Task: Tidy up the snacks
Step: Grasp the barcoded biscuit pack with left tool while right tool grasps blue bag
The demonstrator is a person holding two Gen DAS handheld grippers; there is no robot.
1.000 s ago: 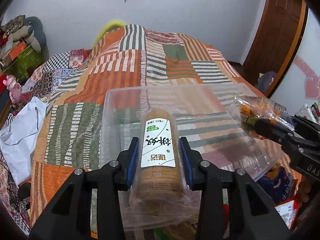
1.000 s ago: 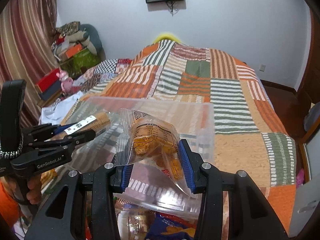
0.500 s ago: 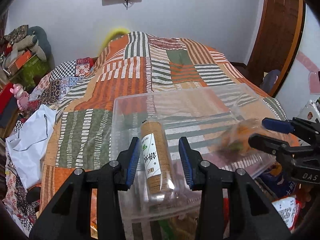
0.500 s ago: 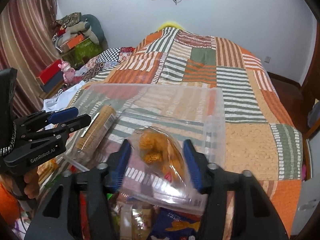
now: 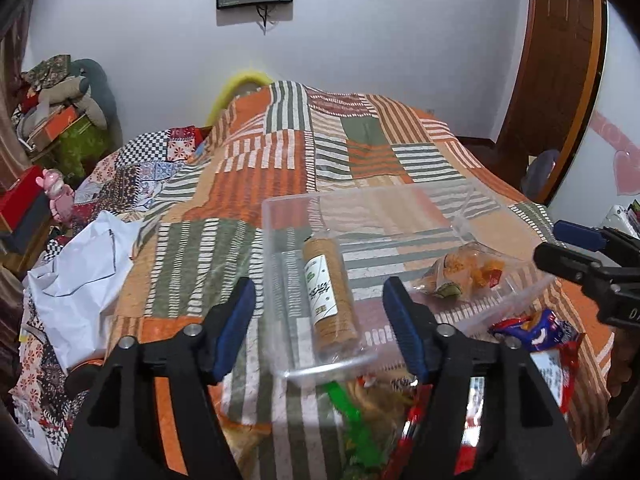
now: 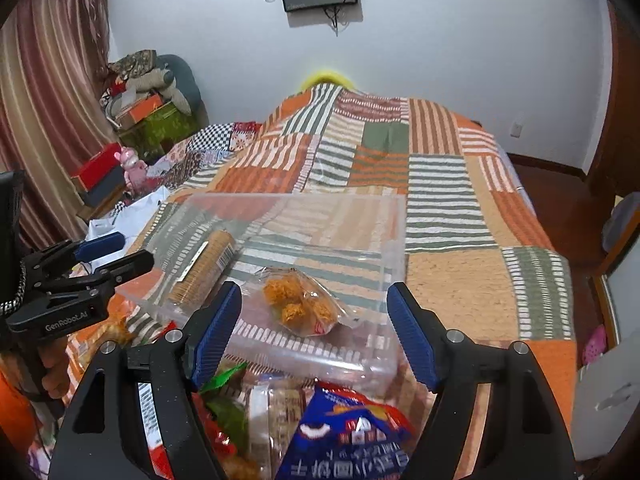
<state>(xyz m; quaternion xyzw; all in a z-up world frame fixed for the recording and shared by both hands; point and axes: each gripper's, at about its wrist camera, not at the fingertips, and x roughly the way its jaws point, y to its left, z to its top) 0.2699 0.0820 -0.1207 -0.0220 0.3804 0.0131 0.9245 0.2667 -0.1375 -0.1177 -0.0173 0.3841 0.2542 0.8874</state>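
Clear plastic bin (image 5: pixel 280 216), lidless, on a patchwork quilt (image 5: pixel 260 160): receiving container for the snacks. Contents, two items: one cracker roll (image 5: pixel 328 292) with a white label, lying lengthwise along the bin's left side; one clear bag of orange snacks (image 6: pixel 298 300), lying toward the bin's right, well apart from the roll. Left gripper (image 5: pixel 320 320): jaws have just been opening, stand wide, nothing between the pads; the roll lies free beyond them on the bin floor. Right gripper (image 6: pixel 314 328): jaws likewise just opened, wide, the bag lying loose beyond them, untouched. Step in hand, by judgement: release of both items complete, both tools clear of the bin. Unsorted stock: a heap of packets at the bin's near edge, including a blue packet (image 6: pixel 344 436), a red-and-white packet (image 5: pixel 556 364) and a green wrapper (image 5: pixel 352 416), several overlapping. Next move, by judgement: each gripper drops to the heap, picks a single packet off the top, closes on it without snagging neighbours, and carries it over the near wall into the bare middle of the bin.
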